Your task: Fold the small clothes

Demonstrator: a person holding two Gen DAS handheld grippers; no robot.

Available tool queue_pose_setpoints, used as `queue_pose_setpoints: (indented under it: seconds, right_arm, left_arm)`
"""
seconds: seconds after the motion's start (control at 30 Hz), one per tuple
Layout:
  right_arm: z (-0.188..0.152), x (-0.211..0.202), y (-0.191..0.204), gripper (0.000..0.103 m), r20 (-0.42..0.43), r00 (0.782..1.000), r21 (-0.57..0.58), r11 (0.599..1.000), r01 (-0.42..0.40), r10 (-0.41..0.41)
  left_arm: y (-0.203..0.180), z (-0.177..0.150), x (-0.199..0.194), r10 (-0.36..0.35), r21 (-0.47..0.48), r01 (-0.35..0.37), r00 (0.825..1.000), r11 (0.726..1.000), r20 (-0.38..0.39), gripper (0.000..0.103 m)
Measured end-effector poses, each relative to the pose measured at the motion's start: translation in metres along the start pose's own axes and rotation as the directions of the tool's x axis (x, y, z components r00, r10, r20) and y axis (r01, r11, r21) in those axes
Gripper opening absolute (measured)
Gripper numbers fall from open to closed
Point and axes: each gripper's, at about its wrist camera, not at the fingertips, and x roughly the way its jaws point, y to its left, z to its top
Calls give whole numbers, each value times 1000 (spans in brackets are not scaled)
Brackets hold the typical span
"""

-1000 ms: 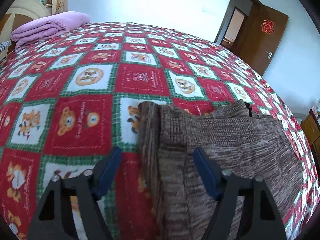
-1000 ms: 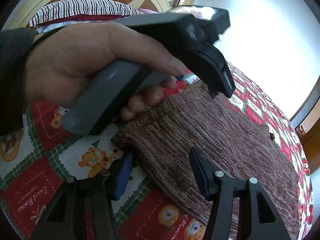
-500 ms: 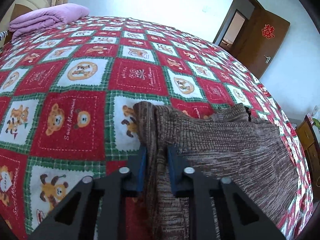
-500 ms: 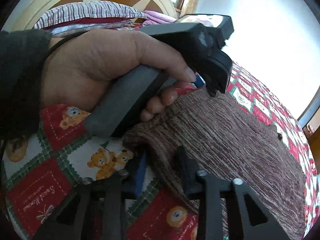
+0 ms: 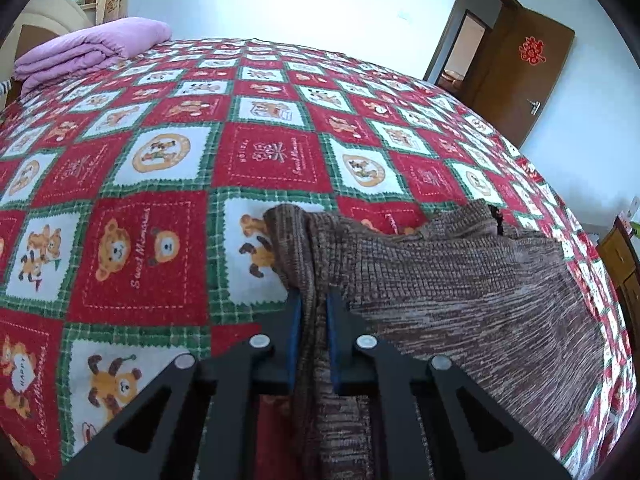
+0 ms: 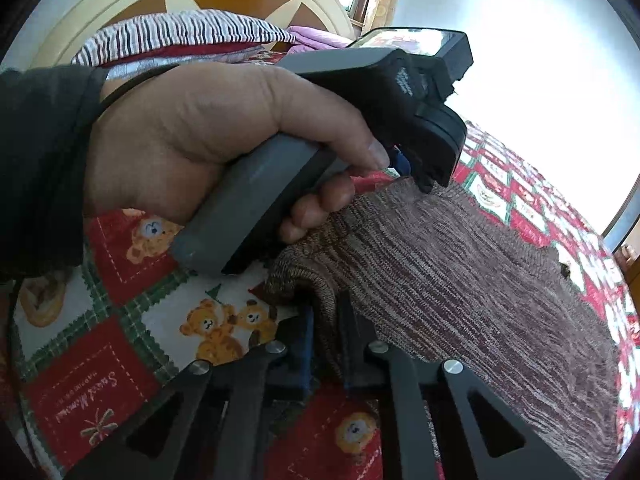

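A brown knitted garment [image 5: 460, 300] lies on the bed, spread toward the right. My left gripper [image 5: 313, 320] is shut on a corner of its edge, and the cloth rises in a fold between the jaws. In the right wrist view the same garment [image 6: 460, 280] runs to the right. My right gripper [image 6: 326, 336] is shut on another corner of its edge. The hand with the left gripper's body [image 6: 320, 148] fills the upper left of that view, just beyond my right gripper.
The bed has a red, white and green bear-patterned cover [image 5: 160, 184]. A folded purple quilt [image 5: 88, 48] lies at its far left. A striped pillow [image 6: 180, 36] rests against the headboard. A brown door [image 5: 516, 68] stands open at the far right.
Both grippers went from open around the garment's edge to shut on it. The pinched cloth now stands a little higher off the cover.
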Motion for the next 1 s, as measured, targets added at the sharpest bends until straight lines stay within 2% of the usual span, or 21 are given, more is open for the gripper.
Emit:
queue_pose_setpoints:
  seconds: [0.27, 0.63, 0.83, 1.0]
  right_arm:
    - [0, -18, -27, 8, 54, 996, 117, 990, -74, 68]
    - [-10, -36, -51, 8, 90, 992, 202, 973, -109, 93]
    - [-14, -42, -63, 8, 115, 988, 252, 959, -133, 107]
    - [-25, -52, -89, 8, 139, 984, 321, 935, -154, 114]
  left_arm:
    - [-7, 9, -12, 0, 12, 0, 1000, 1000, 3, 10]
    - [-16, 15, -27, -9, -7, 9, 1000, 1000, 10, 10]
    - [-22, 19, -35, -54, -56, 56, 998, 997, 24, 10]
    - [-38, 25, -44, -105, -79, 108, 993, 991, 45, 10]
